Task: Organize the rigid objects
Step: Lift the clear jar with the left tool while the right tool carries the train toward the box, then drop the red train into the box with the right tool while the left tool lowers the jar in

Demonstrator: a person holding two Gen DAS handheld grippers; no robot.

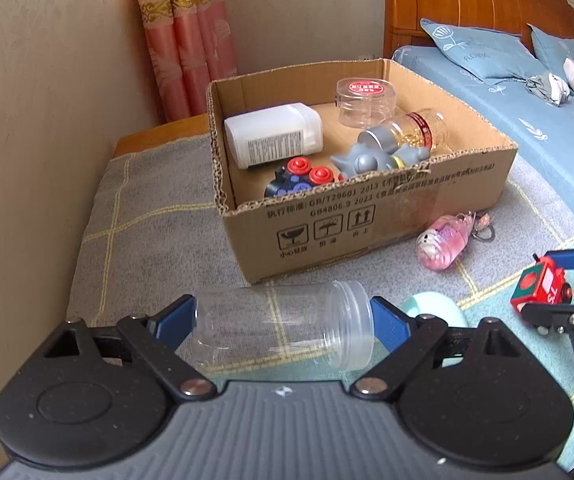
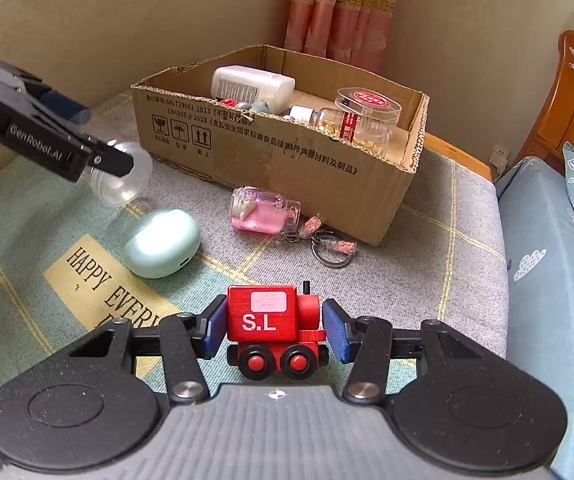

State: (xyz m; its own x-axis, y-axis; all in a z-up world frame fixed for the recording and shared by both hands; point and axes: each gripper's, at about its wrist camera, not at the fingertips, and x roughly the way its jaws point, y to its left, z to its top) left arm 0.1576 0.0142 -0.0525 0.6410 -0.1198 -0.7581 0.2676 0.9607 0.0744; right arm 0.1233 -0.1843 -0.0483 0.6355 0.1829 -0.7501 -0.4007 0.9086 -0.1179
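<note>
Left wrist view: left gripper (image 1: 285, 322) has its blue pads spread wide and clamped end to end on a clear plastic jar (image 1: 283, 330), which lies crosswise between them; left pad on the jar's base, right pad at its open threaded mouth. Jar is off the cloth, just in front of the cardboard box (image 1: 367, 216). Box sits on a grey checked cloth (image 1: 147, 240) and holds a white bottle (image 1: 273, 134), a clear tub w/ red label (image 1: 366, 102), a glass bottle w/ metal cap (image 1: 405, 130), a grey figurine (image 1: 379, 158) and a dark toy w/ red knobs (image 1: 301, 180). Pink glass bottle w/ keyring (image 1: 445, 242) lies on its side just outside the box front. At far right, right gripper (image 1: 543, 282) grips a red toy train (image 1: 541, 284).

Right wrist view: right gripper (image 2: 273, 330) at moderate width; fingers (image 2: 215, 330) press on both ends of the red toy train (image 2: 273, 324), marked "S.L", upright, wheels down. Can't tell if wheels touch the cloth (image 2: 427, 260). Mint earbud case (image 2: 161, 242) rests on the cloth ahead-left, pink glass bottle (image 2: 263, 210) beyond it, near the box (image 2: 279, 152). Left gripper (image 2: 105, 150) at upper left, holding the clear jar (image 2: 127, 180) above the case.
</note>
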